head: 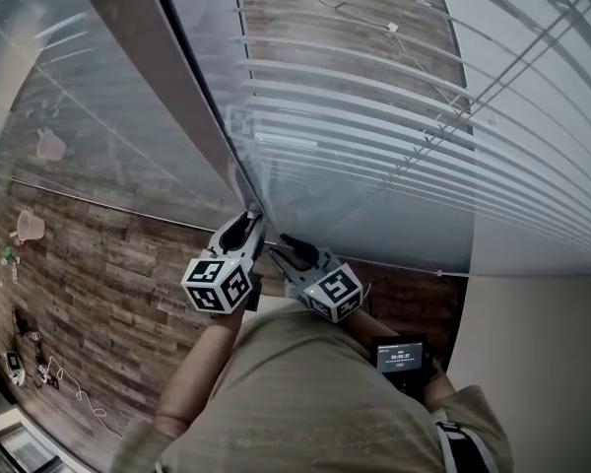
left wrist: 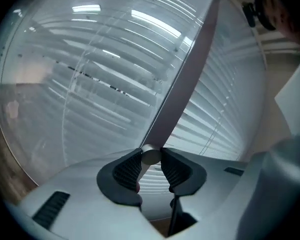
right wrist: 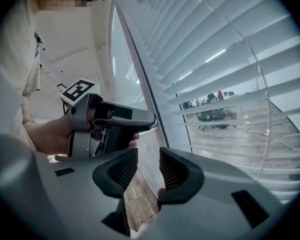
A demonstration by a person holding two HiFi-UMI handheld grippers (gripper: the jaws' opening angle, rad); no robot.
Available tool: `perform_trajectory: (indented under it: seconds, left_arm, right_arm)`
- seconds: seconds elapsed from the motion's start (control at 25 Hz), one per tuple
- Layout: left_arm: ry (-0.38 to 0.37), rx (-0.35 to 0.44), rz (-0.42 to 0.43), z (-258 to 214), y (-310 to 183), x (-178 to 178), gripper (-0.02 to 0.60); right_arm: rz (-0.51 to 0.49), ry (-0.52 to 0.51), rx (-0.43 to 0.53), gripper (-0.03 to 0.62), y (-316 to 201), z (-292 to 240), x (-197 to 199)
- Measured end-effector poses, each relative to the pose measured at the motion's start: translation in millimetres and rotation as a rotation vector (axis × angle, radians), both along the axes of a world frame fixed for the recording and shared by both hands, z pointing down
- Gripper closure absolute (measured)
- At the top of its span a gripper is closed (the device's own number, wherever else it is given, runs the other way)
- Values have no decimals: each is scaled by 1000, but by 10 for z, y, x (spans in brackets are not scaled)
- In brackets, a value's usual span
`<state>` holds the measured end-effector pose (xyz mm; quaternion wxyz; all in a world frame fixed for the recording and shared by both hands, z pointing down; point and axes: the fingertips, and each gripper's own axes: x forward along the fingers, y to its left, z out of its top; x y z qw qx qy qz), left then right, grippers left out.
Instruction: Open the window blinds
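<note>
White slatted blinds hang in front of the window, beside a dark upright frame bar. My left gripper reaches to the foot of that bar. In the left gripper view its jaws are shut on the round grey end of the blinds' wand, both ribbed pads pressing on it. My right gripper sits just to its right and stands open with nothing between its pads. The right gripper view shows the left gripper from the side, and slats that are partly tilted with gaps.
A pale wall borders the window on the right. A small device with a lit screen sits near the person's right forearm. Wood-plank flooring shows at the lower left, and an office room with chairs shows between the slats.
</note>
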<state>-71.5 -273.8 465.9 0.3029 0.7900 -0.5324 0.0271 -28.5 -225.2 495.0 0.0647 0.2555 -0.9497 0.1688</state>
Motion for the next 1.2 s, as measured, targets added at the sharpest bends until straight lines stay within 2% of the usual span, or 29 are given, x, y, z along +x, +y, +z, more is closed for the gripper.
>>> perform_trajectory:
  seconds: [0.16, 0.32, 0.4, 0.76, 0.88, 0.96, 1.04, 1.08, 1.12, 1.2]
  left_arm:
    - [-173, 32, 38, 166, 12, 15, 445]
    - [-259, 40, 66, 200, 9, 26, 445]
    - [-332, 50, 77, 201, 11, 31, 445]
    - [-724, 125, 91, 265, 36, 46, 443]
    - [-894, 173, 96, 262, 36, 52, 443]
    - [-977, 210, 97, 253, 41, 58, 444]
    - [-974, 230, 100, 239, 58, 64, 443]
    - [-927, 228, 104, 242, 74, 64, 434]
    - [-849, 213, 107, 263, 95, 61, 416]
    - [-625, 159, 109, 343, 140, 46, 359]
  right_arm:
    - [-4, 0, -1, 456, 19, 174, -26]
    - [-2, -5, 4, 454, 3, 190, -43]
    - [-7, -2, 3, 454, 9, 192, -60]
    - [-19, 3, -4, 454, 43, 206, -102]
    - [-26, 6, -7, 454, 68, 221, -113]
    - [-24, 8, -5, 456, 72, 232, -103]
    - [-25, 8, -5, 456, 81, 254, -92]
    - [-25, 7, -7, 456, 84, 267, -93]
    - [-24, 5, -12, 456, 84, 292, -96]
    - [-22, -1, -21, 456, 83, 396, -104]
